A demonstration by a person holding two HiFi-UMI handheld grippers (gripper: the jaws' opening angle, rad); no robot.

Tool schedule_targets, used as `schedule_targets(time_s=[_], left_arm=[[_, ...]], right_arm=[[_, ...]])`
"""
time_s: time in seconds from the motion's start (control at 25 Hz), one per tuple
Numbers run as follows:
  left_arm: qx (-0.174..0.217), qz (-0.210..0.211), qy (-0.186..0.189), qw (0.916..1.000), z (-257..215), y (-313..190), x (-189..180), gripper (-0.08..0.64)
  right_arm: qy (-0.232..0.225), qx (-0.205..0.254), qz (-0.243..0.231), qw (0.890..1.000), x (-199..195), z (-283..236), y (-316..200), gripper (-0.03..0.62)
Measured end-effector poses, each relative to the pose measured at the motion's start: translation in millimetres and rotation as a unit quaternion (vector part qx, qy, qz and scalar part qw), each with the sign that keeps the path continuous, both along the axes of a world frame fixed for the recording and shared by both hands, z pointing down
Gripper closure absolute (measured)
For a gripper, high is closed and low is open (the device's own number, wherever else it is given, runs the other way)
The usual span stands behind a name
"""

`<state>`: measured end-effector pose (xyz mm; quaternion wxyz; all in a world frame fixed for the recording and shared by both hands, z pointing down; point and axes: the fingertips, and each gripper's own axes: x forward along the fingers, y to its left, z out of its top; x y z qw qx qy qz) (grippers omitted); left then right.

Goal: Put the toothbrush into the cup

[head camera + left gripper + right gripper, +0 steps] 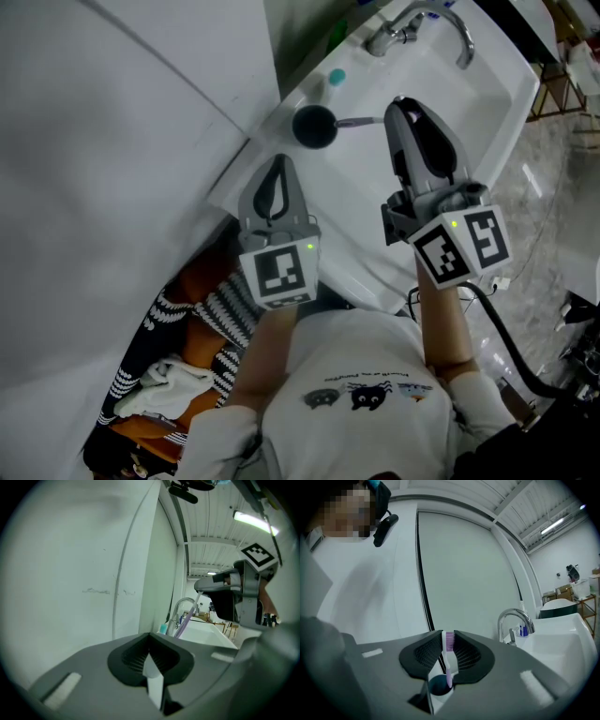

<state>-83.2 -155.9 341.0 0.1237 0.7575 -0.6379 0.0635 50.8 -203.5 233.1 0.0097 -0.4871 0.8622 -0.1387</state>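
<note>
The right gripper [398,103] clamps the toothbrush [449,660] near its bristles, handle end at the mouth of the cup [314,127] on the sink [487,84] rim's left, so lowering and release seem left; the left gripper [277,161] is closed, empty

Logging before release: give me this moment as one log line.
right gripper: shut on toothbrush | handle end: at cup mouth | left gripper: shut, empty

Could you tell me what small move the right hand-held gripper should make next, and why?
Probably ease it slightly lower, toward the cup, before letting go: the right hand-held gripper is shut on the toothbrush near its bristles, and the handle's end only just reaches the cup's dark mouth.
</note>
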Motion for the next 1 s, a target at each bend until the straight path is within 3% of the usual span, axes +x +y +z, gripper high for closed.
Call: schedule_targets(time_s=[1.0], left_arm=[[-0.013, -0.003, 0.006, 0.9999, 11.6, -1.2, -6.0, 0.56]], right_arm=[[-0.002, -0.033, -0.025, 0.999, -29.4, 35.3, -5.5, 0.52]])
